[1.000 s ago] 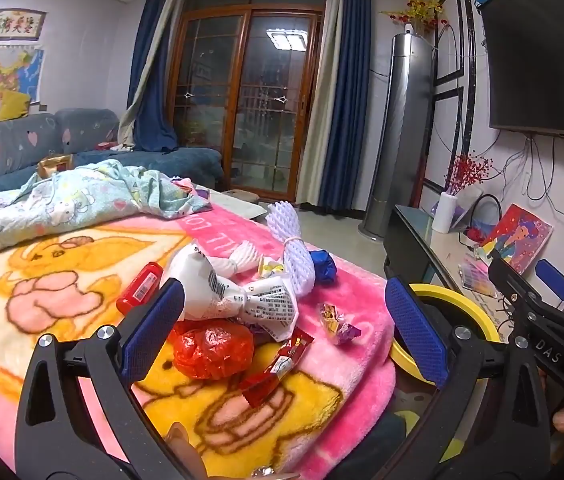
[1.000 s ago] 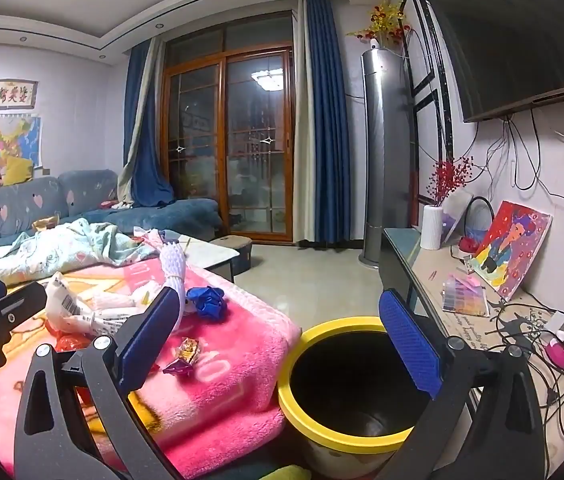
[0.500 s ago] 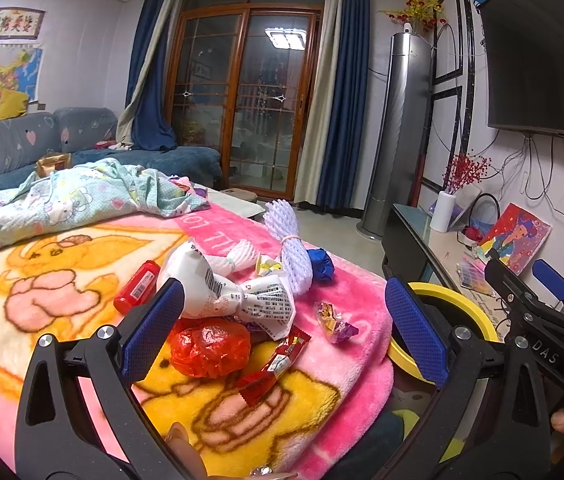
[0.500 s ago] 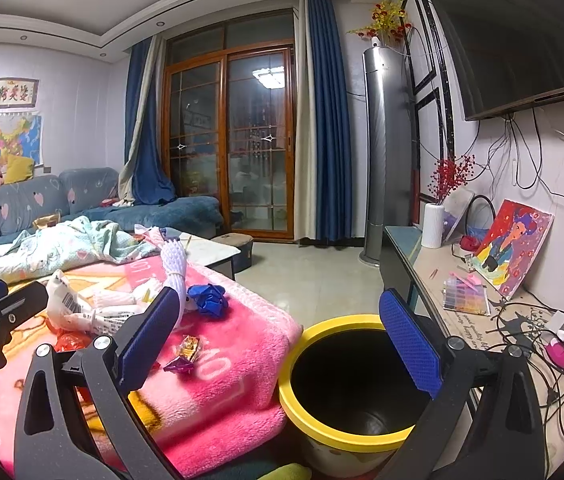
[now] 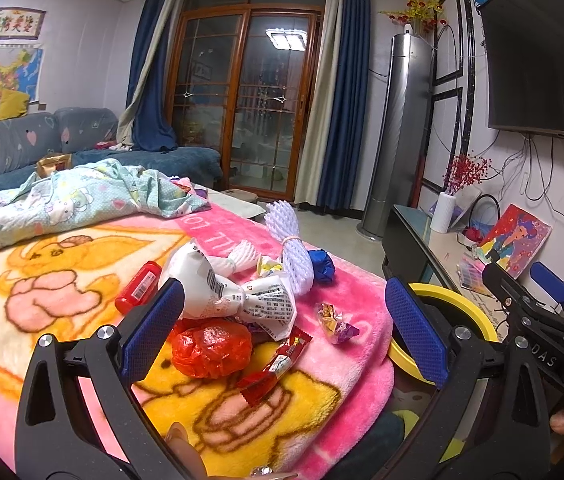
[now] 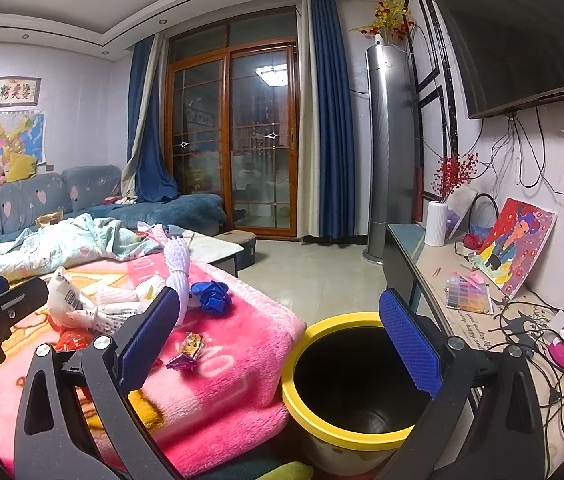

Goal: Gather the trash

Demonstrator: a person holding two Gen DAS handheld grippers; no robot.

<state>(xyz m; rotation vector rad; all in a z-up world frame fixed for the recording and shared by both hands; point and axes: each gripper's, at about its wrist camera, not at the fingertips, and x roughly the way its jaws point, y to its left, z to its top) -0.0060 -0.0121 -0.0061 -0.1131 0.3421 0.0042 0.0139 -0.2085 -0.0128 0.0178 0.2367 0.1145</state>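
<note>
Below the right claw (image 6: 279, 336), spread wide and holding nothing, the yellow-rimmed bin (image 6: 324, 416) looks empty inside. Trash (image 5: 237, 300) lies on the pink blanket (image 5: 362, 364) beside it, under the wide, empty left claw (image 5: 284, 330).

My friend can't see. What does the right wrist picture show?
The open right gripper hangs over a yellow-rimmed bin beside a pink blanket. Wrappers lie scattered on the blanket: a blue crumpled wrapper, a purple candy wrapper and white bags.
</note>
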